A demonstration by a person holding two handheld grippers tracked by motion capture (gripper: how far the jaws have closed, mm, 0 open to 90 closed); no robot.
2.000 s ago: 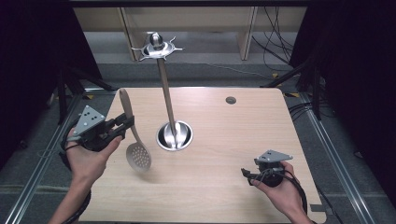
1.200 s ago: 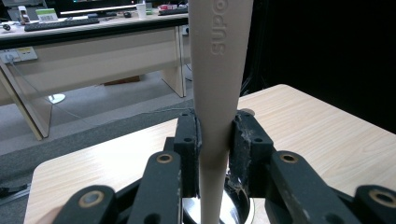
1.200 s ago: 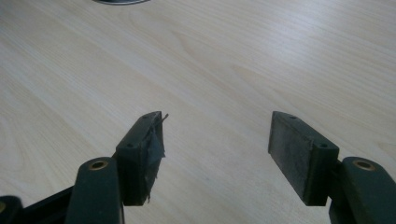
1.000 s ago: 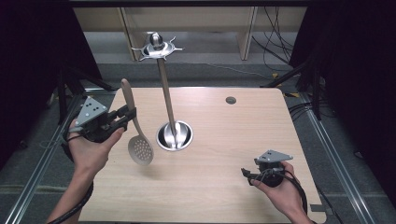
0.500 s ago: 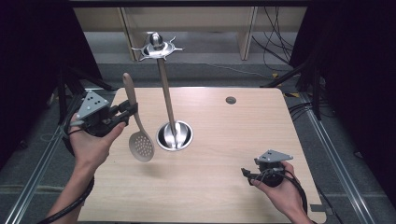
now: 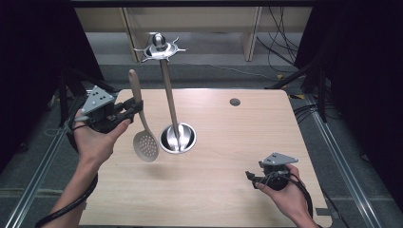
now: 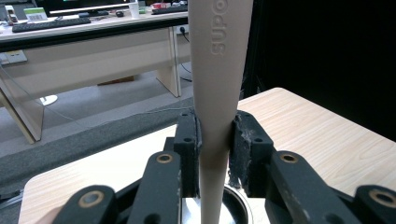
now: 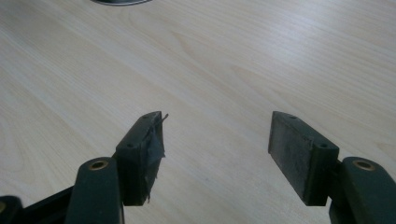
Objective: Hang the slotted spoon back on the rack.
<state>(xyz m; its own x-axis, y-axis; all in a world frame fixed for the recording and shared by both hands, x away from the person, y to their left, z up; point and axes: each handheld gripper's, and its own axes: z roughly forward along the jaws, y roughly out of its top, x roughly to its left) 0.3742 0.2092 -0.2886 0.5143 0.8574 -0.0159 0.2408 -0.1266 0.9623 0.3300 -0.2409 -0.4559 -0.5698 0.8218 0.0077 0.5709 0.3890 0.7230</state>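
skimmer (image 6: pixel 145 142) lifted higher | near-upright, head down | left tongs (image 6: pixel 129 110) clamp handle | right tongs (image 6: pixel 253 176) agape

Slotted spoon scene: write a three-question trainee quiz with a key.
1. True or false: the left tongs are shut on the slotted spoon.
2. The spoon's bowl is: A) resting on the table; B) hanging in the air; C) hooked on the utensil stand.
3. Fill in: the right tongs are ____ and hold nothing.

Key: 1 true; 2 B; 3 open.
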